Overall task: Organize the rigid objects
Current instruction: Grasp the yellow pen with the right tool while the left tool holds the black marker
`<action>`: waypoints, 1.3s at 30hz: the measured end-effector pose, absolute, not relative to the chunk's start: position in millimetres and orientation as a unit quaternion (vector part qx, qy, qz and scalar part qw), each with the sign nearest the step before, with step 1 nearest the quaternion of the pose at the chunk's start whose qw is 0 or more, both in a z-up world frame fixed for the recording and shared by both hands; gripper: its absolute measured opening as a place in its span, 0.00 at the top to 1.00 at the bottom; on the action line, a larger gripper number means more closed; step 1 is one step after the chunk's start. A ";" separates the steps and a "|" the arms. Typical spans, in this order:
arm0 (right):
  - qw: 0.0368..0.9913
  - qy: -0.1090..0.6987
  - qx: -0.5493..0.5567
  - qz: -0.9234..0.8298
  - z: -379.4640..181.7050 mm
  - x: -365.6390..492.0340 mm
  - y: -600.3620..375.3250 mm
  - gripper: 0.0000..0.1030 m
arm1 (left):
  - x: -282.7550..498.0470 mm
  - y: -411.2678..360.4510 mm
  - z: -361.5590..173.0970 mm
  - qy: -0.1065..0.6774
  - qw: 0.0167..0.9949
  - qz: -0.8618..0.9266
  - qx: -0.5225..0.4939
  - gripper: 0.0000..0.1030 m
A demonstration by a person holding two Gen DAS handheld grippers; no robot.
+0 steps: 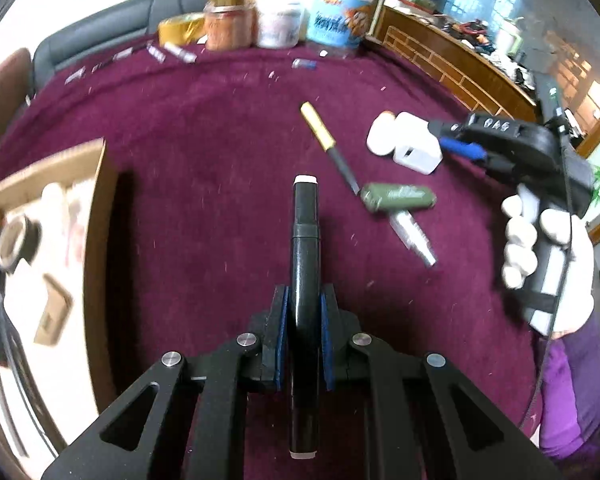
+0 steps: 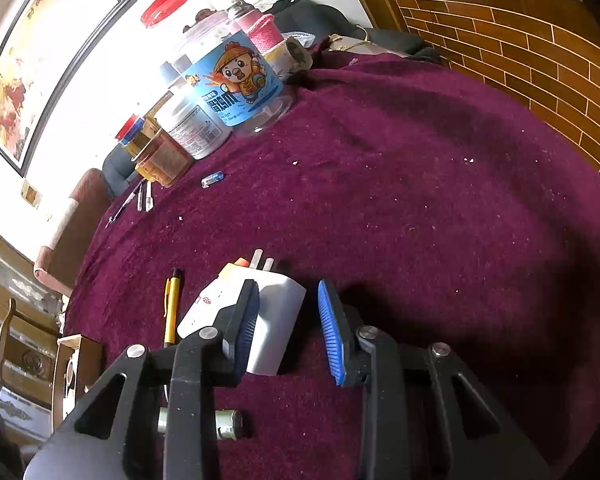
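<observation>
Left fingers (image 1: pixel 283 320) tight on black marker (image 1: pixel 305 264); right fingers (image 2: pixel 247 320) apart around white charger (image 2: pixel 278 312)

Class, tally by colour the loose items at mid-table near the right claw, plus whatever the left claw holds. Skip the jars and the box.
White: 2 (adapter, bottle)
Green: 1 (case)
Yellow-black: 1 (pen)
Silver: 1 (tube)
Black: 1 (marker, in left claw)
Total: 6

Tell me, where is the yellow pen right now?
The yellow pen lies on the purple tablecloth, in the middle of the left wrist view. The white charger is to its right, and its dark tip points at the green case.
</observation>
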State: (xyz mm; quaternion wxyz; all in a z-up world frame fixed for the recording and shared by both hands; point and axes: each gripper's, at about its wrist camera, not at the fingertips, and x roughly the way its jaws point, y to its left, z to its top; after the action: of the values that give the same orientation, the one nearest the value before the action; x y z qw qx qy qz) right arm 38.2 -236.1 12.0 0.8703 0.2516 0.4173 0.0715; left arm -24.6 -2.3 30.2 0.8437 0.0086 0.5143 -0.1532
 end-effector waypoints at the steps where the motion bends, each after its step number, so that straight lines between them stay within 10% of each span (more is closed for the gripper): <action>1: 0.872 0.416 0.250 0.071 12.1 37.5 -235.6 0.73 | -27.0 -2.7 26.7 0.514 0.845 -0.144 0.008 0.89; 9: 0.882 0.406 0.231 0.063 10.6 35.4 -232.6 0.60 | -36.4 -23.0 20.5 0.495 0.854 -0.154 0.043 0.53; 14: 0.885 0.400 0.230 0.061 7.4 37.4 -234.3 0.52 | -57.0 -34.4 27.1 0.485 0.856 -0.163 0.075 0.89; 24: 0.884 0.391 0.249 0.058 4.6 38.6 -241.8 0.51 | -127.4 20.9 95.4 0.393 0.905 -0.165 0.008 0.89; 34: 0.890 0.428 0.037 0.150 87.9 19.1 -119.8 0.56 | -136.6 58.0 79.3 0.404 0.897 -0.167 -0.066 0.89; 39: 0.865 0.477 -0.026 0.153 63.9 54.0 -69.8 0.78 | -149.5 91.7 85.6 0.389 0.903 -0.158 -0.089 0.89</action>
State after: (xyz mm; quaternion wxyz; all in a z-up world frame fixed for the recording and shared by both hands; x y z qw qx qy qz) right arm 54.0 -69.8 63.9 0.8649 -0.0262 0.4773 0.1529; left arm -149.5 91.7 85.6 0.9031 -0.0888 0.3891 -0.1585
